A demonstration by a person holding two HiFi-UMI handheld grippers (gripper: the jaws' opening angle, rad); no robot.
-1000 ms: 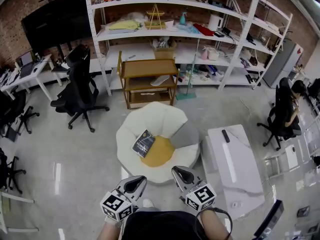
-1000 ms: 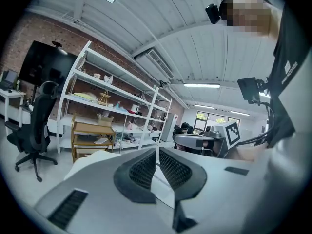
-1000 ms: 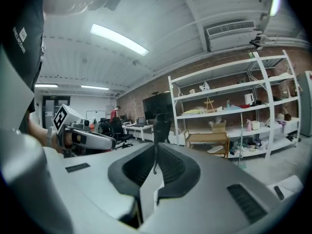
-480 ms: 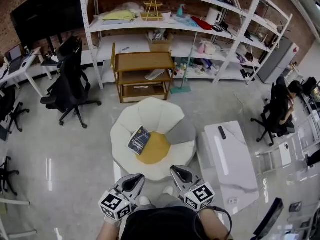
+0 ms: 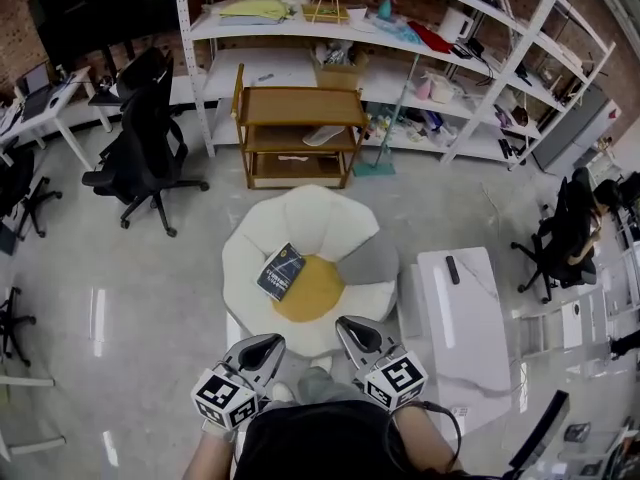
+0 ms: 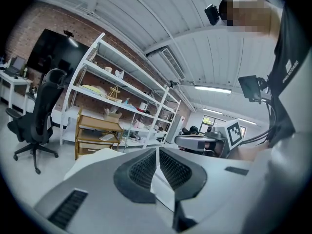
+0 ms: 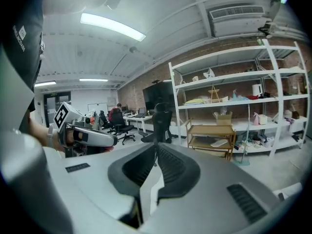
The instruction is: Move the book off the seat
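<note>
While the left hand-held gripper and the right hand-held gripper hover with jaws pressed together (nothing between them), the book lies just beyond on the white seat, overlapping its yellow cushion.

A glossy grey floor throws back pale streaks of light; behind it runs a red brick wall with a large dark screen mounted on it; tall white shelving, crowded with oddments, spans the back; a low wooden rack stands just in front of it; a black office chair sits to the left, near a white desk; a white table stands at the right, with another dark chair beyond it; the ribbed white ceiling carries strip lights and an air-conditioning unit; a bright window shows at the far end.
</note>
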